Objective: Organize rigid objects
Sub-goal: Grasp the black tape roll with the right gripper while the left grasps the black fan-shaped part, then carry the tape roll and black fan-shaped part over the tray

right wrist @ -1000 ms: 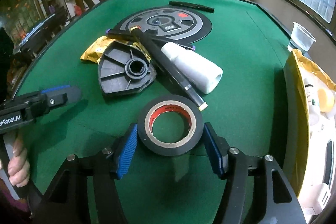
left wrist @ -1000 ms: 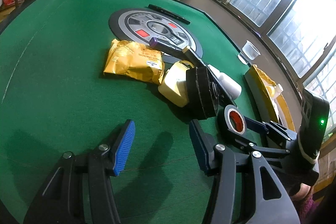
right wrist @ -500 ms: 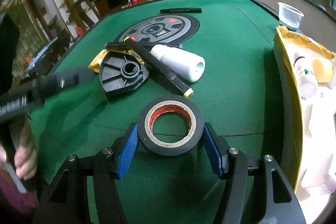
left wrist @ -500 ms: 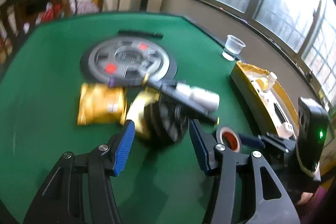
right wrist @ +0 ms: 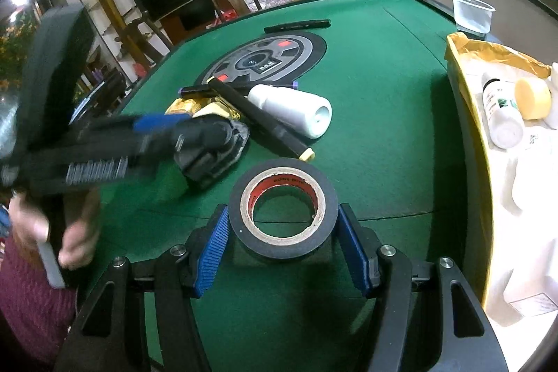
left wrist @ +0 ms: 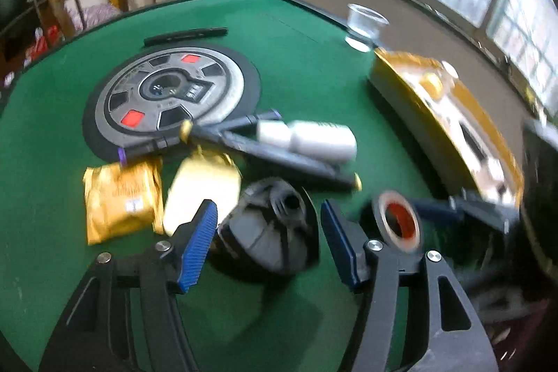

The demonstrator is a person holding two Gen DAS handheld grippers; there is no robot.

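One roll of black tape (right wrist: pixel 283 208) sits pinched between the right gripper (right wrist: pixel 283 243) pads, lifted off the green table (right wrist: pixel 383 93) — probably bound for the yellow-lined box (right wrist: pixel 464 86) beside it. Left of the tape, the left gripper (left wrist: pixel 268 239) is opening around one ribbed black plastic piece (left wrist: pixel 268 232), not pressing it. Behind the tape lie two dark pens (right wrist: pixel 258 117) and one white bottle (right wrist: pixel 293 108).
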